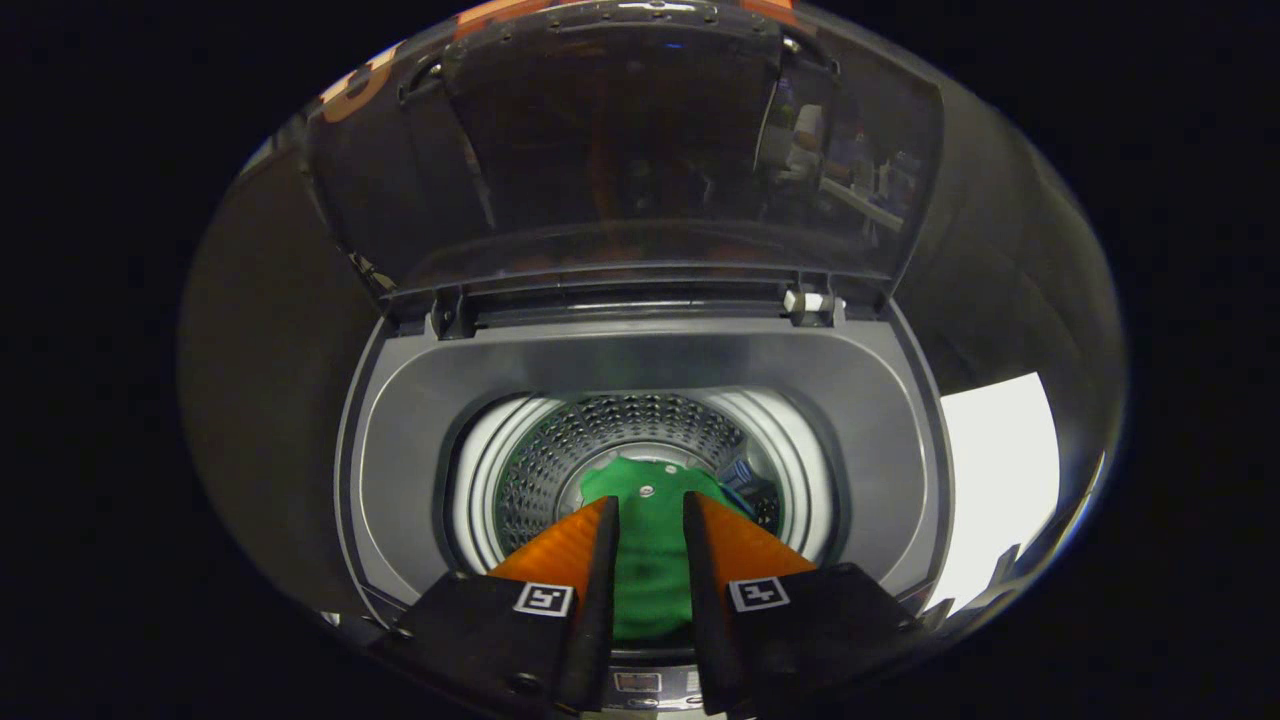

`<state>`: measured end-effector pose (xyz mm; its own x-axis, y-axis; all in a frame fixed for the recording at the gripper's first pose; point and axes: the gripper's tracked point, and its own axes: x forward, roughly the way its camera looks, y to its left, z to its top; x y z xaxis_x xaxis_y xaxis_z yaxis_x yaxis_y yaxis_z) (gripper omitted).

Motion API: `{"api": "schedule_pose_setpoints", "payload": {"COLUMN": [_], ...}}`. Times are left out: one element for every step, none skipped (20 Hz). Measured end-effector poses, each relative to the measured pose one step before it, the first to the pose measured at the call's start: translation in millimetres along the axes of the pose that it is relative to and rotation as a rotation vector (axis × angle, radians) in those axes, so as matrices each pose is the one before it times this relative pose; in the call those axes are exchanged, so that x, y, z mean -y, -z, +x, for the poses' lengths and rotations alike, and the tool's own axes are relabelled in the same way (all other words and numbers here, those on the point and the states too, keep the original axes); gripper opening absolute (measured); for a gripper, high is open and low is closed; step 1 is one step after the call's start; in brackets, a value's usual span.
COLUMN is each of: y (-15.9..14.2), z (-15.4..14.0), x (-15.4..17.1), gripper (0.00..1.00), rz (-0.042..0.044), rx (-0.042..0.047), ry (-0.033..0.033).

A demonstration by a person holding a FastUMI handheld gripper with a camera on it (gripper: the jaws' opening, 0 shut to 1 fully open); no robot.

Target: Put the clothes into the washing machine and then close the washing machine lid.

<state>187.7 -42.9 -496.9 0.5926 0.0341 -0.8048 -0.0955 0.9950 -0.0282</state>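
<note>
I look down into a top-loading washing machine (400,440) with a grey rim. Its dark see-through lid (620,150) stands raised at the back. My gripper (649,500) hangs over the steel drum (545,460), its orange fingers (560,550) pointing into the opening. A green garment (650,570) fills the narrow gap between the fingers, and both press on it. Its far end, with a small button, hangs down inside the drum.
A bit of blue fabric (742,478) lies in the drum, right of the green garment. A white hinge piece (812,302) sits at the lid's right corner. A white surface (1000,470) lies right of the machine. Dark booth cloth surrounds it.
</note>
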Motion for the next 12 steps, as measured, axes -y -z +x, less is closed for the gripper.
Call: {"api": "schedule_pose_setpoints", "payload": {"y": [-1.88, -1.60, -1.84, 0.41, 1.53, -5.07, -2.71, -4.71, -6.21, -7.84, -8.25, -11.30], "z": [-5.50, -6.25, -5.08, -6.05, -4.34, -7.74, -8.34, -7.76, -6.99, -8.50, -8.27, -8.56], "x": [1.26, 0.45, 1.91, 1.49, 2.22, -0.39, 0.17, -0.12, 1.59, 0.68, -2.01, -3.66], "gripper": [0.53, 0.62, 0.72, 0.82, 0.92, 1.00, 1.00, 1.00, 1.00, 0.99, 0.99, 0.99], "rz": [-0.00612, 0.00069, 0.00159, -0.00182, -0.00183, -0.00672, -0.00886, -0.01243, -0.01355, -0.00899, 0.00216, 0.01051], "rx": [0.00680, 0.00585, 0.00382, 0.00119, 0.00314, 0.00833, 0.00818, 0.00915, 0.01193, 0.00985, 0.01151, 0.01649], "ry": [-0.00121, -0.00364, 0.00442, 0.00233, 0.00456, 0.00242, -0.00036, -0.00018, 0.00441, 0.00153, -0.00928, -0.01486]}}
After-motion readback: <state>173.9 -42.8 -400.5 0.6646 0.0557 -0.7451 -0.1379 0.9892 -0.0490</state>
